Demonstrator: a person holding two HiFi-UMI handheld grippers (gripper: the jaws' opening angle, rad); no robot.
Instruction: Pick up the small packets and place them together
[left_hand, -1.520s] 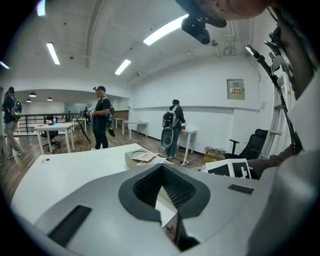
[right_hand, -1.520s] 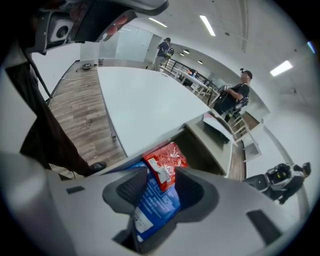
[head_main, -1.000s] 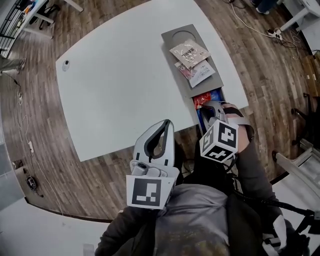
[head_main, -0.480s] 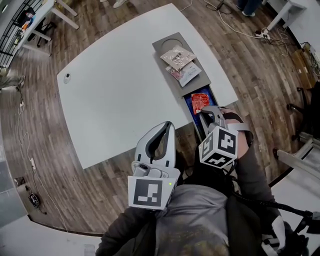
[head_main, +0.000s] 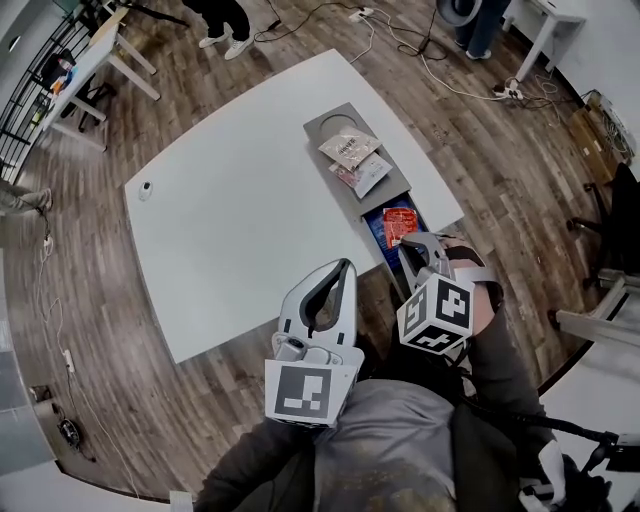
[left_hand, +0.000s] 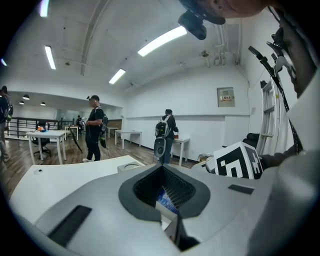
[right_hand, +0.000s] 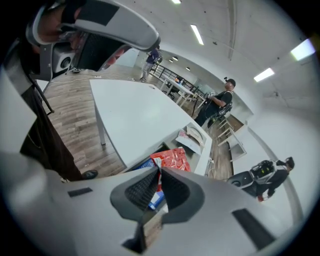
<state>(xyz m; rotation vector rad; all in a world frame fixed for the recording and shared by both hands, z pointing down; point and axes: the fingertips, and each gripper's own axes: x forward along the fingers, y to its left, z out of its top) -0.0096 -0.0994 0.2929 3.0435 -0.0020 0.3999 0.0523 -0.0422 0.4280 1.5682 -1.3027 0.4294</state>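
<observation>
Head view: the right tongs (head_main: 413, 246) pinch a red packet (head_main: 399, 222) over a blue box (head_main: 374, 229) at the table (head_main: 240, 210) edge. Pale packets (head_main: 350, 150) lie on the grey tray (head_main: 322, 126) beyond.
Left gripper view: the left tongs (left_hand: 162, 168) are closed and empty.
Right gripper view: the tongs clamp the red packet's edge.

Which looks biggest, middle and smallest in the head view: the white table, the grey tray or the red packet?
1. white table
2. grey tray
3. red packet
The gaps are plain, so nearness to the camera changes nothing.
</observation>
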